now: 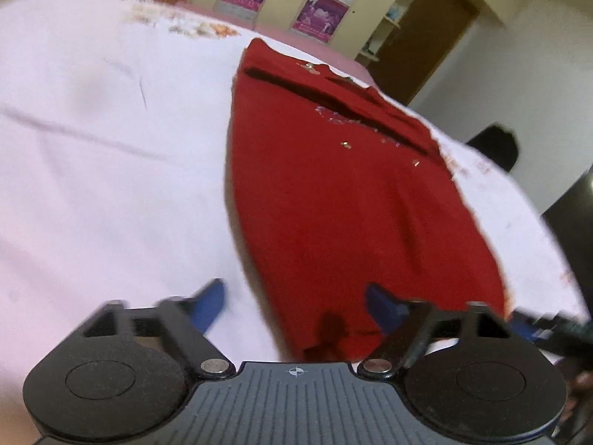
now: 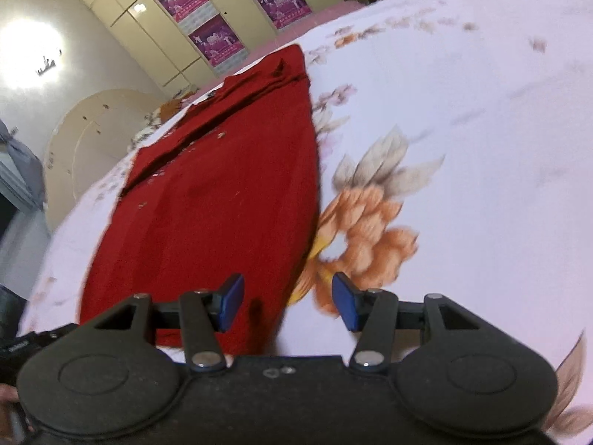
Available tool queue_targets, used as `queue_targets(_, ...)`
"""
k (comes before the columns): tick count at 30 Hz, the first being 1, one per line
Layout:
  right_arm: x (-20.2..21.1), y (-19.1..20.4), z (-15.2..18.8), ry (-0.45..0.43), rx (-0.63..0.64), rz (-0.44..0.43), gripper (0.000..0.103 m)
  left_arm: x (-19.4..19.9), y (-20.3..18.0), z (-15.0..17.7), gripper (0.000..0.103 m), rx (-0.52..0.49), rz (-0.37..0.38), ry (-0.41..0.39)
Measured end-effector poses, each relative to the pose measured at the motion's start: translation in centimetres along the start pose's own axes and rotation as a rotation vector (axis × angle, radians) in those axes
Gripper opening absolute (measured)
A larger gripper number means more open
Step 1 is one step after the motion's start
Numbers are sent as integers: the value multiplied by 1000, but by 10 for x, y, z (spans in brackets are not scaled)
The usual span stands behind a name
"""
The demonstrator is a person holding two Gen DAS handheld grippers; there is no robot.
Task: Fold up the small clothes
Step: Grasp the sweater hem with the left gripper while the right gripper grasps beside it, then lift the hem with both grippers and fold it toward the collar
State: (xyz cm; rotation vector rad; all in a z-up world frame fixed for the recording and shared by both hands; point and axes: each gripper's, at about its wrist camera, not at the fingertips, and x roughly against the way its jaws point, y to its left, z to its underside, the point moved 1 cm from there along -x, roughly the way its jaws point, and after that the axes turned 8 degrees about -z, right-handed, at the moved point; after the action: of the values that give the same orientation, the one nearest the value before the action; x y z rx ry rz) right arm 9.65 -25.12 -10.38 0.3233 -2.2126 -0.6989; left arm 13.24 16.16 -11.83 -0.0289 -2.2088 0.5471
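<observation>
A red garment (image 1: 344, 193) with small sparkly decorations lies flat on a white floral bedsheet (image 1: 111, 148), its sides folded in to a long narrow shape. My left gripper (image 1: 296, 304) is open and empty at the garment's near left corner, the hem between its blue pads (image 1: 211, 302). In the right wrist view the same garment (image 2: 222, 200) stretches away from me. My right gripper (image 2: 287, 306) is open and empty at the near right corner, one pad over the cloth, the other over the sheet (image 2: 463, 129).
The bed fills both views. Cream wardrobes with purple posters (image 2: 200, 18) and a brown door (image 1: 426, 37) stand beyond it. The other gripper's dark body shows at the right edge of the left wrist view (image 1: 556, 330).
</observation>
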Motion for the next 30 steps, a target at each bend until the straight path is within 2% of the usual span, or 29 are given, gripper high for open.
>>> queue_targets(2, -1, 1, 4, 5, -24, -34, 53, -6, 9, -1, 58, 89, 60, 23)
queue_targets(4, -3, 2, 5, 8, -36, -52, 53, -13, 18, -2, 58, 157, 114, 34)
queue_targets(10, -13, -5, 0, 14, -139, -136, 50, -32, 34, -2, 58, 282, 221, 45)
queue_targets(14, -23, -13, -2, 24, -211, -185, 36, -41, 32, -2, 58, 303, 259, 40)
queue_targets(16, -27, -15, -2, 31, -228, -194, 30, -41, 26, -2, 58, 276, 242, 36)
queue_targets(17, -29, -15, -2, 36, -232, -196, 29, -41, 21, -3, 45, 251, 214, 31)
queue_targets(18, -29, -13, -2, 39, -227, -197, 27, -40, 19, -6, 13, 217, 153, 36)
queue_targets(19, -30, -11, -1, 44, -218, -196, 25, -40, 18, -7, 3, 181, 87, 41)
queue_targets(20, -32, -8, -2, 50, -199, -184, 9, -40, 17, -9, 3, 174, 75, 36)
queue_targets(21, -33, -2, -4, 58, -148, -150, 5, -37, 17, -11, 3, 187, 75, 21)
queue_targets(23, -28, 12, -8, 37, -34, -116, 5, -17, 11, -19, 3, 173, 93, -57)
queue_targets(25, -14, 33, -16, 4, 74, -132, 5, 4, 7, -26, 3, 162, 134, -114)
queue_targets(26, -5, 44, -20, -18, 130, -142, 5, 11, 5, -29, 3, 141, 127, -130)
queue_targets(28, 11, 64, -25, -51, 224, -155, 5, 11, 7, -28, 3, 118, 93, -119)
queue_targets(30, 13, 65, -25, -56, 241, -144, 5, -5, 15, -18, 3, 97, 16, -60)
